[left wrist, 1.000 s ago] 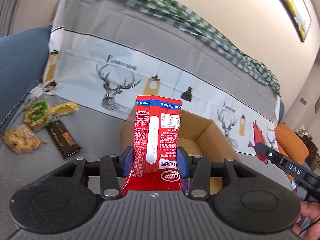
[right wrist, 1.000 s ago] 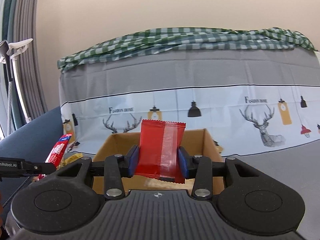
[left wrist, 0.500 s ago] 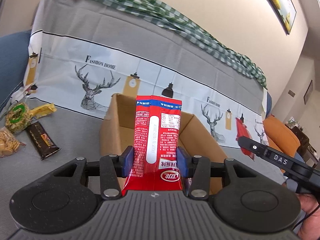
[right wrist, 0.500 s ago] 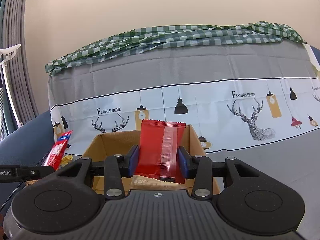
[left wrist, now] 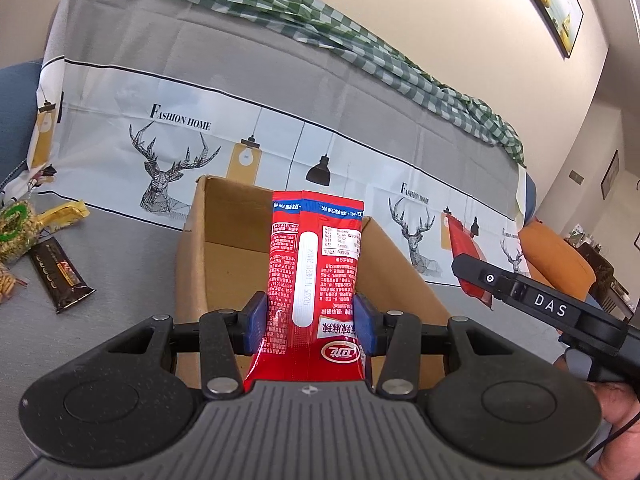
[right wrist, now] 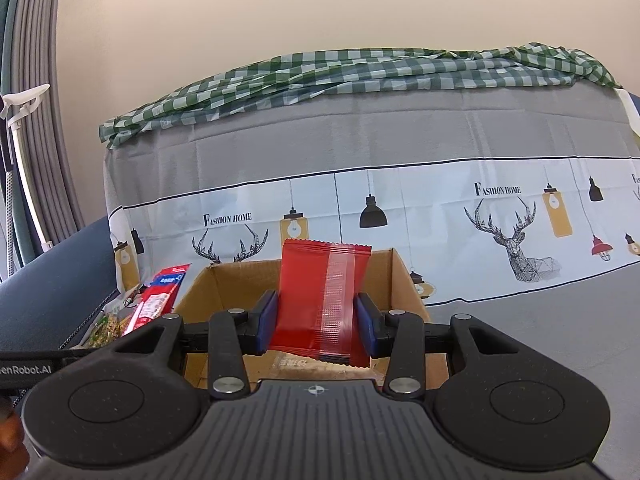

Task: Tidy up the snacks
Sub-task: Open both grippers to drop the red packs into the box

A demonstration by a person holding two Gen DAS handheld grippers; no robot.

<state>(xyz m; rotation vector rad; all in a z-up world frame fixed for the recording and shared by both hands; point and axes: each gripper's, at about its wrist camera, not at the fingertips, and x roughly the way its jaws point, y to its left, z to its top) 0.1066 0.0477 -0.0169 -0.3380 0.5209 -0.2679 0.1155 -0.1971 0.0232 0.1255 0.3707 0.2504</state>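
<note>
Red printed snack packet (left wrist: 316, 280) stands upright in the left tool (left wrist: 310, 322), both blue pads (left wrist: 255, 322) pressed against its lower sides; white text, a white oval strip and a blue top band face the camera. Behind and below it sits an open cardboard box (left wrist: 224, 248) on a grey cover printed with deer heads, hanging lamps and "FASHION HOME". The packet is held over the box's near edge.

Plain red packet (right wrist: 320, 300) with a clear striped seam down its back is clamped upright in the right tool (right wrist: 318, 322), pads touching both edges. It hangs over the same box (right wrist: 404, 280), near its front wall. On the box floor, just under this packet, lies something pale with printing; too hidden to name.

Left of the box, on the grey cover: a dark brown bar (left wrist: 60, 276), a gold-wrapped piece (left wrist: 64, 216), a clear bag with a green ring label (left wrist: 16, 228), and a bag of pale biscuits (left wrist: 6, 286) at the frame edge. All lie well apart from the box.

From the left wrist view, the right tool enters at far right as a black arm marked "DAS", its red packet (left wrist: 466, 252) seen edge-on. From the right wrist view, the left tool's packet (right wrist: 160, 296) shows at left of the box.

Green checked cloth (right wrist: 360, 72) is draped along the top of the covered backrest. A framed picture (left wrist: 556, 4) hangs on the beige wall.
</note>
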